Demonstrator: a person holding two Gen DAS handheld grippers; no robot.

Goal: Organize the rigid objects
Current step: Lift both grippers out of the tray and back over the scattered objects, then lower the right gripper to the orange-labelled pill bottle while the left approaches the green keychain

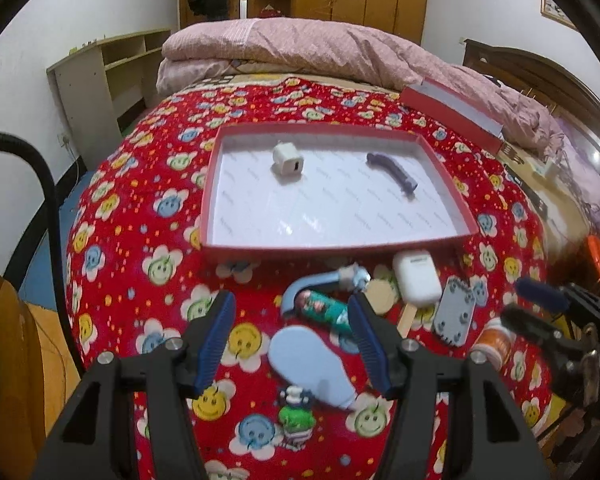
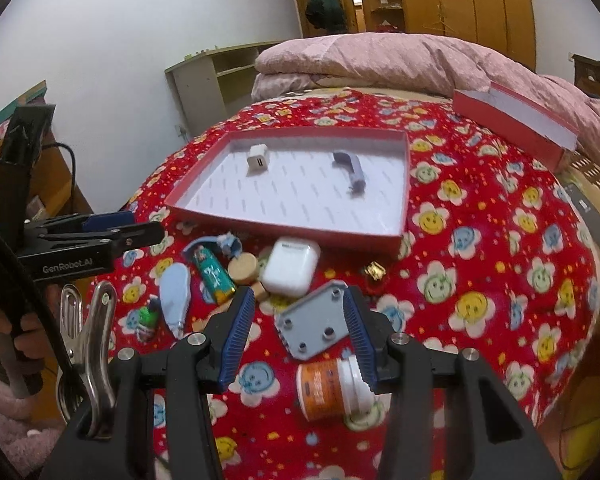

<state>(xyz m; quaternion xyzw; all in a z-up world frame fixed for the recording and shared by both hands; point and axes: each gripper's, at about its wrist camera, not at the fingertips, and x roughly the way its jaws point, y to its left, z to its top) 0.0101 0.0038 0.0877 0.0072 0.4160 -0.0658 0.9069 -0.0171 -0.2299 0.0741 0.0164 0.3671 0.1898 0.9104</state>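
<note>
Red tray (image 1: pixel 452 184) on the bedspread (image 1: pixel 140 208): 2 items in so far, white charger (image 1: pixel 286 162) + grey handle (image 1: pixel 394 172).

Approx 8 still loose in front of tray, incl. earbud case (image 1: pixel 416 282), grey plate (image 2: pixel 314 326), orange bottle (image 2: pixel 334 386), blue oval piece (image 1: pixel 310 364).

Left gripper (image 1: pixel 292 340) jaws apart, nothing held, over blue piece. Right gripper (image 2: pixel 298 340) jaws apart, straddling plate, no clamp visible.

Est. early stage.

Both wrist views downward; share red box (image 1: pixel 452 196).

Your left tool (image 1: pixel 292 344) and right tool (image 2: pixel 298 340) are black frames with ribbed blue finger pads (image 2: pixel 236 340), silver screws and white "GenRobot.AI" lettering.
</note>
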